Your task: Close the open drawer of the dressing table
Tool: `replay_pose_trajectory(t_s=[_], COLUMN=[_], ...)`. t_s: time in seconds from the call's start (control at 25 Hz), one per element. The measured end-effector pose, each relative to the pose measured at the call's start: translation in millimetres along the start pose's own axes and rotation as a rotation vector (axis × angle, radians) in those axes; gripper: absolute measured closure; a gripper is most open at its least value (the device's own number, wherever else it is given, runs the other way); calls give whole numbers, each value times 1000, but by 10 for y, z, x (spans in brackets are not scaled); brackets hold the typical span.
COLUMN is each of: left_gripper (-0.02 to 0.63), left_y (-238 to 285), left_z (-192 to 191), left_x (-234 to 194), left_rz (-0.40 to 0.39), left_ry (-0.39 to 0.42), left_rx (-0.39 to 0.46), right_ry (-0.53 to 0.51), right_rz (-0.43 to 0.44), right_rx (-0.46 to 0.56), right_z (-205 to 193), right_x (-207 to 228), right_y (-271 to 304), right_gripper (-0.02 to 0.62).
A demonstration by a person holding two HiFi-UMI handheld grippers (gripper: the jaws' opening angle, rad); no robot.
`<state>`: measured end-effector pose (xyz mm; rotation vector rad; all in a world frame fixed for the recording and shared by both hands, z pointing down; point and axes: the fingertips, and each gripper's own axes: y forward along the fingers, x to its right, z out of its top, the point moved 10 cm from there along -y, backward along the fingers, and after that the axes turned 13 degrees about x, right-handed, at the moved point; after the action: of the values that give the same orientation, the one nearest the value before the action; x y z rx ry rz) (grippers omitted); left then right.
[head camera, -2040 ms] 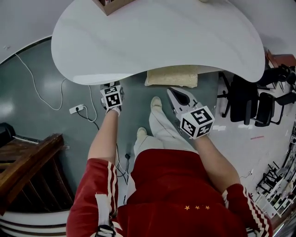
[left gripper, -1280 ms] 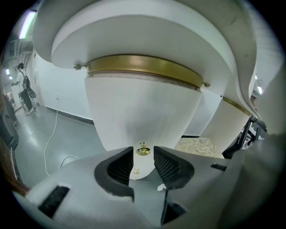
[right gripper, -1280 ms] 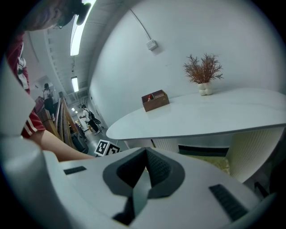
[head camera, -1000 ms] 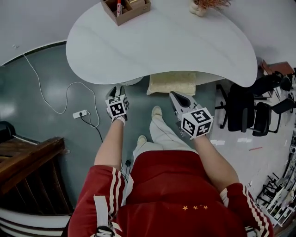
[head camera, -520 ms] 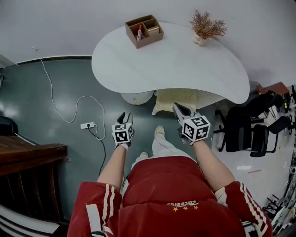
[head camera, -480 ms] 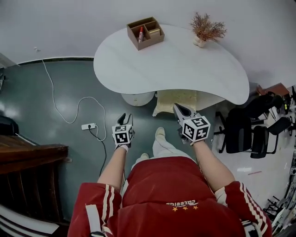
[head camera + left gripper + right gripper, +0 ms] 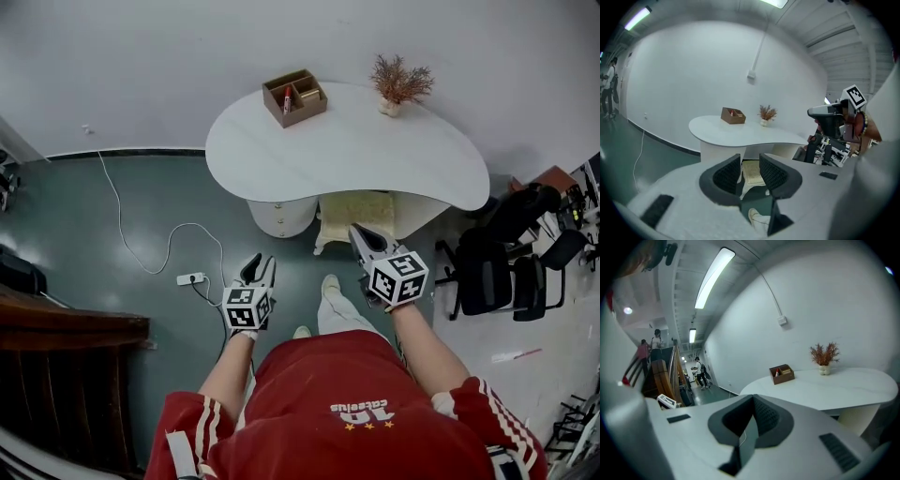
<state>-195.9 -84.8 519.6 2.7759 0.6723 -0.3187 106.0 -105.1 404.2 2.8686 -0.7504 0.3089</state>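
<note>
The left gripper (image 7: 750,160) holds its fingers apart on nothing, having just been closing. The right gripper (image 7: 752,400) has its fingers together, empty. The white kidney-shaped dressing table (image 7: 347,150) stands ahead of both, well apart from them. Its rounded white drawer pedestal (image 7: 279,217) is beyond the left fingers, and a beige padded stool (image 7: 355,210) is just past the right fingers.

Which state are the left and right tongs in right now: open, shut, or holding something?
Left tongs: open, nothing between them; the jaws have just been closing.
Right tongs: shut, holding nothing.
</note>
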Motion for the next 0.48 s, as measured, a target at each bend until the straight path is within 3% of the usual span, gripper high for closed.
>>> replay_pose_trajectory(t_s=[0.16, 0.36, 0.48], left_gripper=[483, 483, 483], left_y=[-123, -338, -457], left_z=[228, 532, 743], left_x=[181, 495, 697], left_rz=[-90, -155, -181], left_ry=[-3, 1, 33], left_rx=[48, 116, 147], right_ry=[-44, 26, 4], right_rz=[0, -21, -18], right_rx=[41, 105, 146], right_z=[205, 459, 693], right_x=[-181, -230, -174], right_y=[-320, -799, -1030], right_gripper=[592, 592, 592])
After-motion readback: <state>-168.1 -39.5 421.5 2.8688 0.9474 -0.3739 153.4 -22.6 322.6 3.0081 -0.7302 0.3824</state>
